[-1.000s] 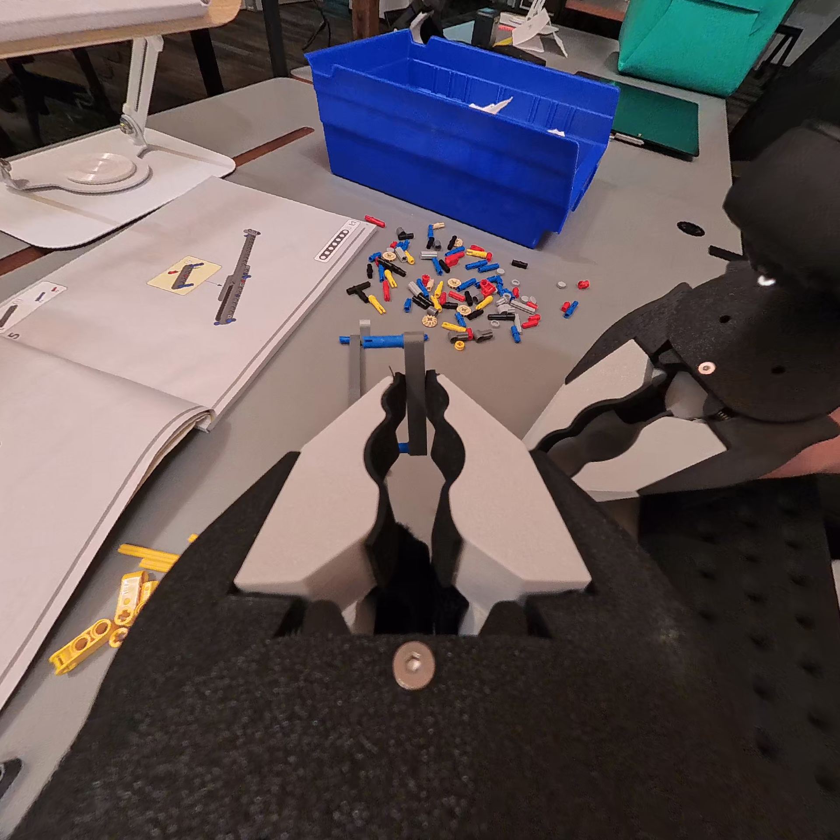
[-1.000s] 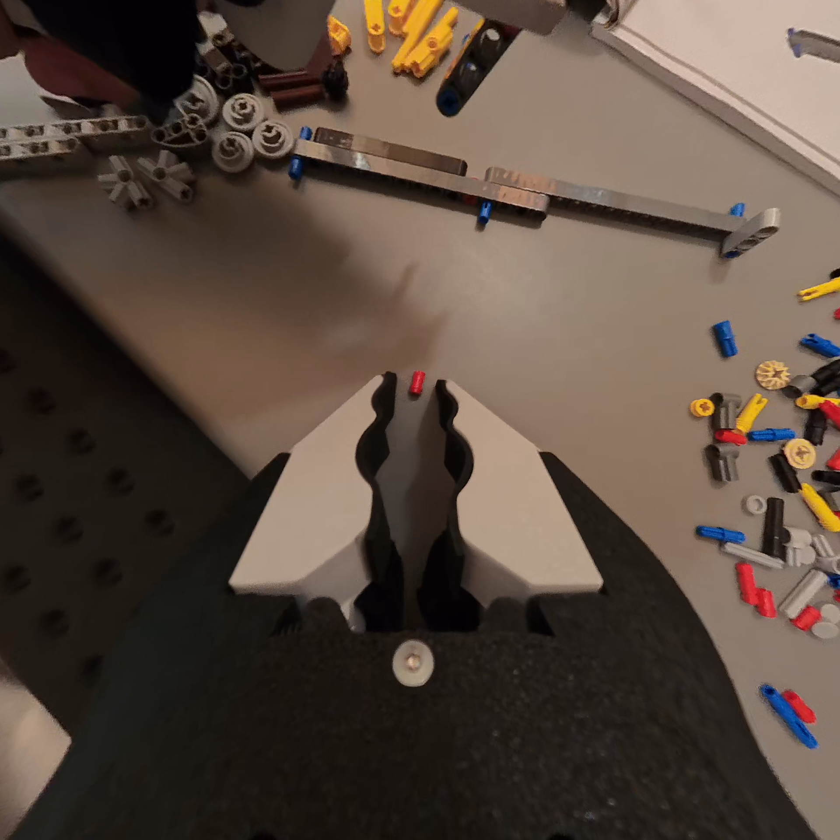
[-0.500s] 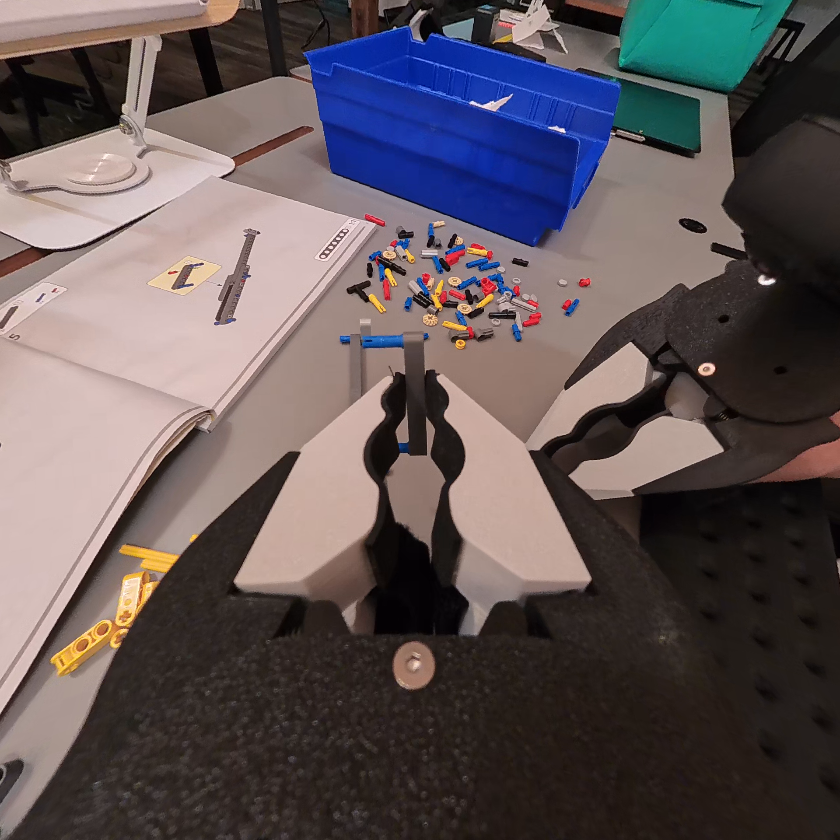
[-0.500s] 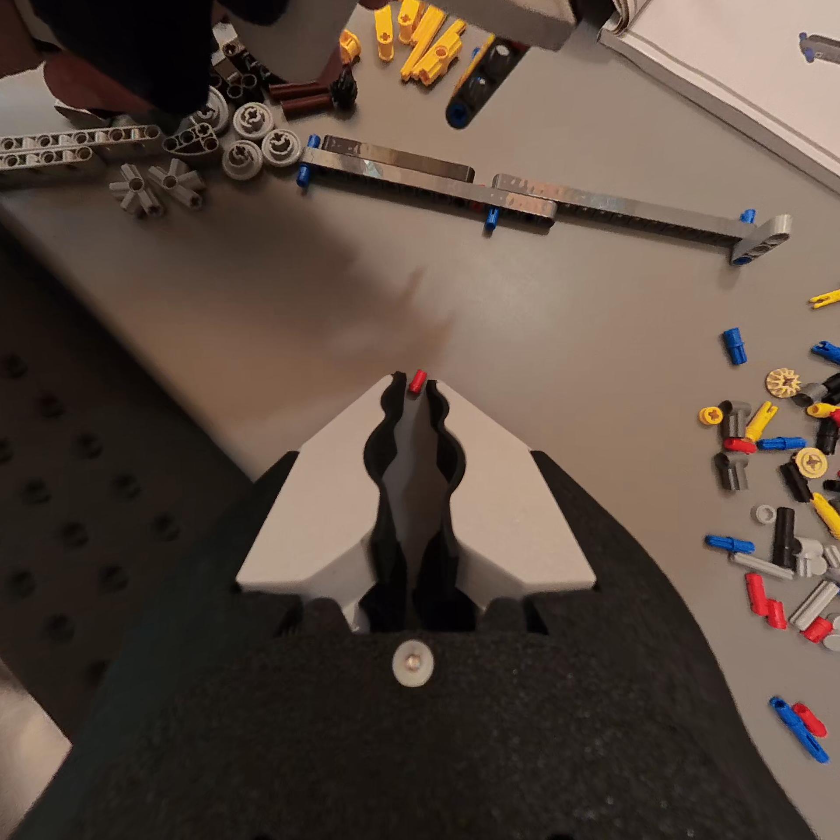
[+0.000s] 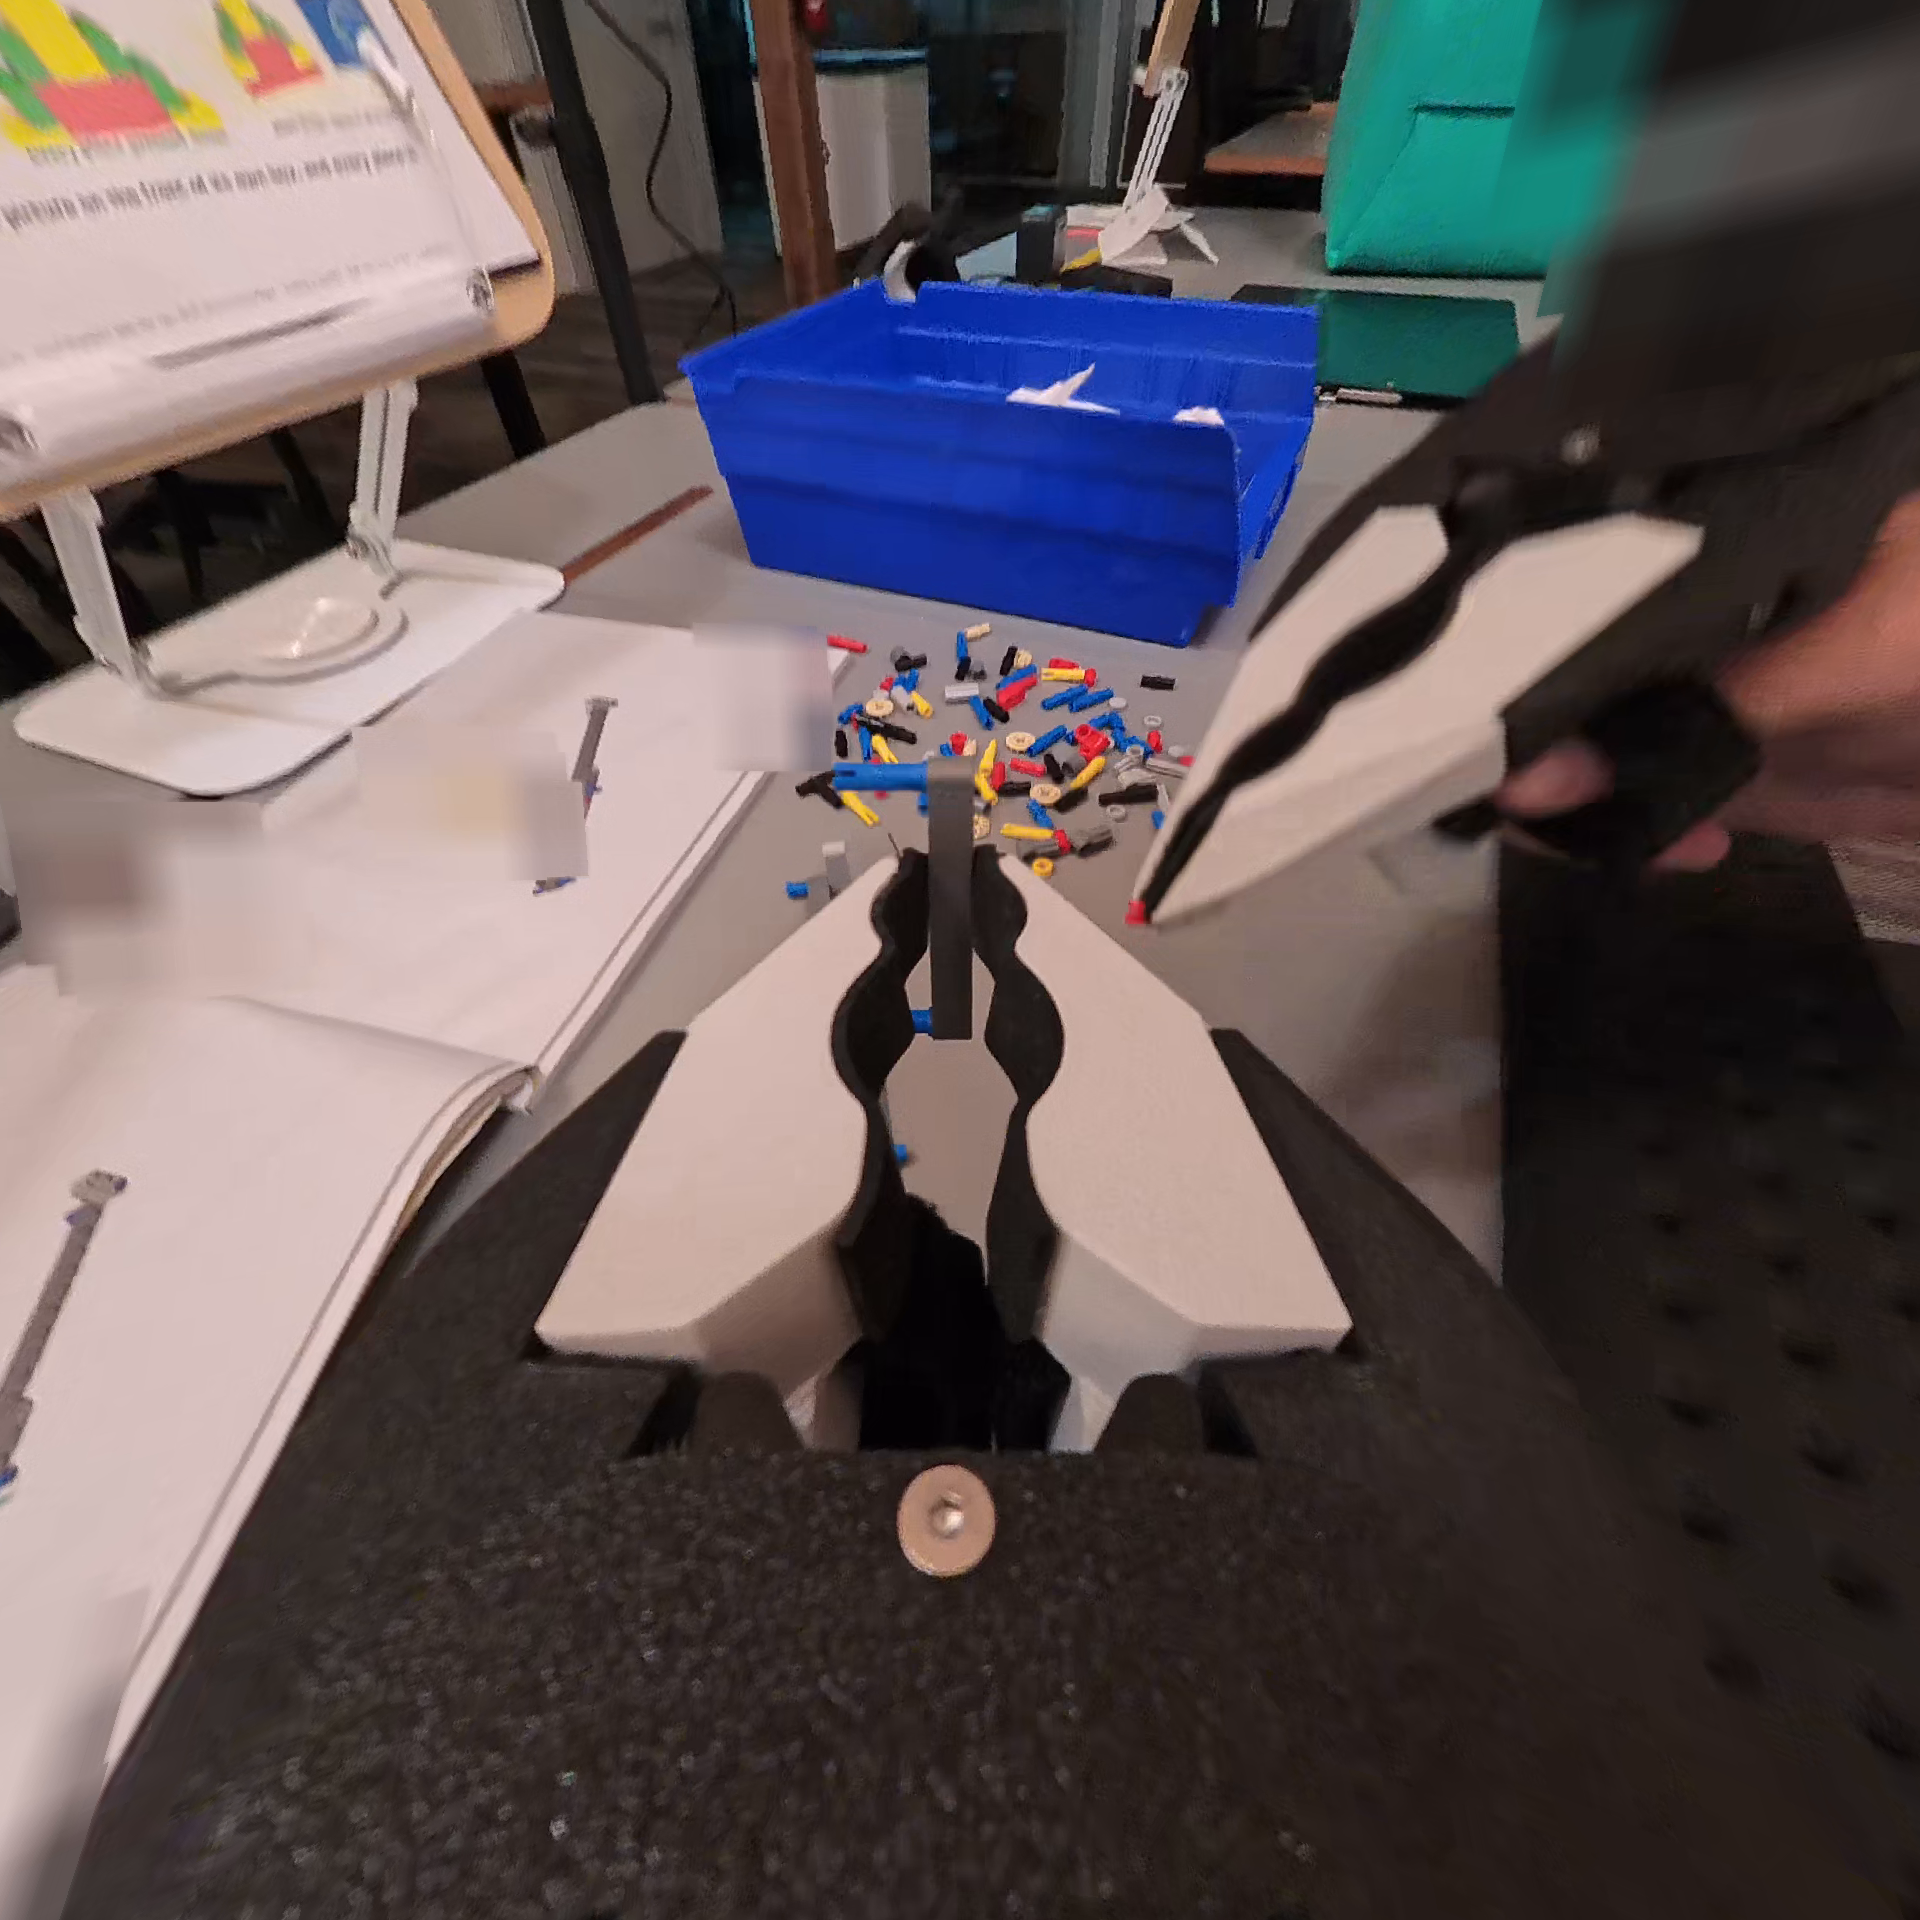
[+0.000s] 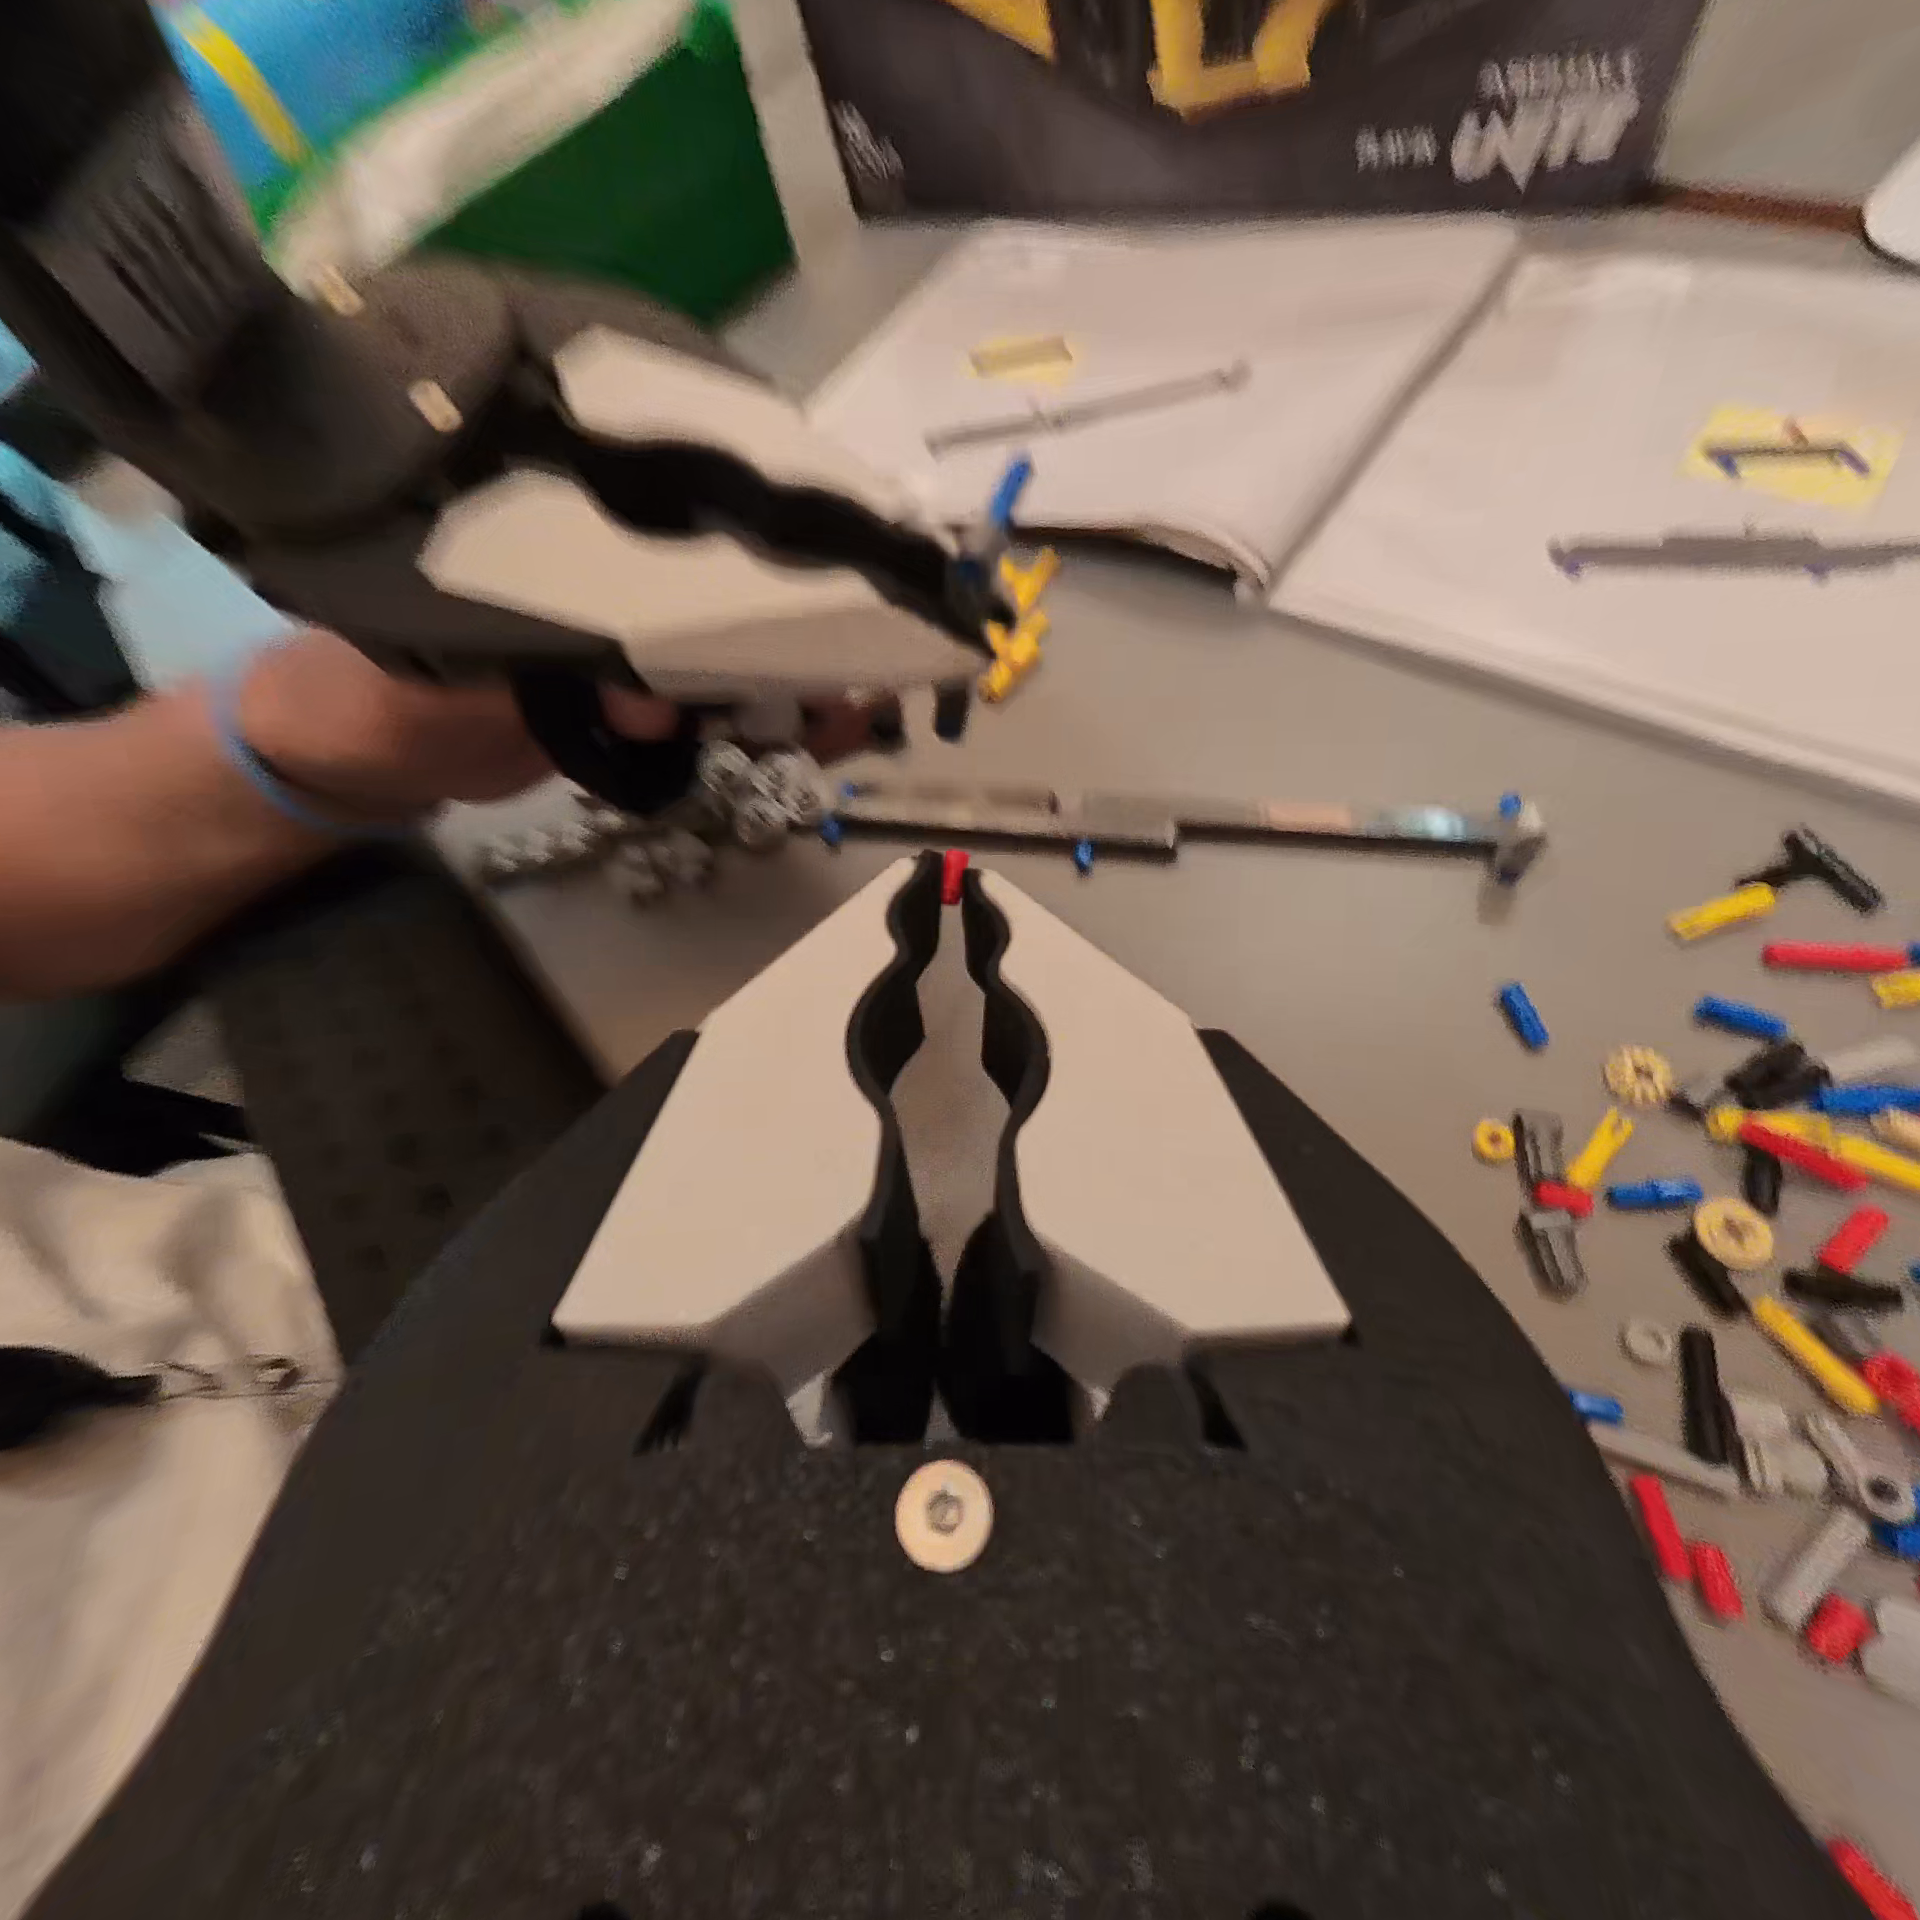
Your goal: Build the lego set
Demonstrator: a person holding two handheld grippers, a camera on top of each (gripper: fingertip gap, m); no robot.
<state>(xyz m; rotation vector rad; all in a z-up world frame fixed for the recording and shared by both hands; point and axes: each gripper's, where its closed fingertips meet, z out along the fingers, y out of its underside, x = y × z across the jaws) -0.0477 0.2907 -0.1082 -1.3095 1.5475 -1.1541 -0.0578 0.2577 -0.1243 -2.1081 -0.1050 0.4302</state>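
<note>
The build is at an early stage. The left gripper [image 5: 948, 883] pinches a grey beam [image 5: 949, 914] with blue pins; the right gripper [image 6: 943, 878] pinches a red pin [image 6: 952, 873]. 1 long assembly [image 6: 1174, 826] lies on the worktop [image 6: 1299, 997], beside many loose parts [image 6: 1766, 1195].

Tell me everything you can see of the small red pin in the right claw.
The red pin is a tiny bright red plastic peg, short and roughly cylindrical. It is pinched at the very tips of the right claw, with only its end sticking out past the black pads. It is held off the grey table, touching nothing but the claw. In the left wrist view it shows as a red dot at the claw's tip, pointing down and left. Finer detail is blurred.
</note>
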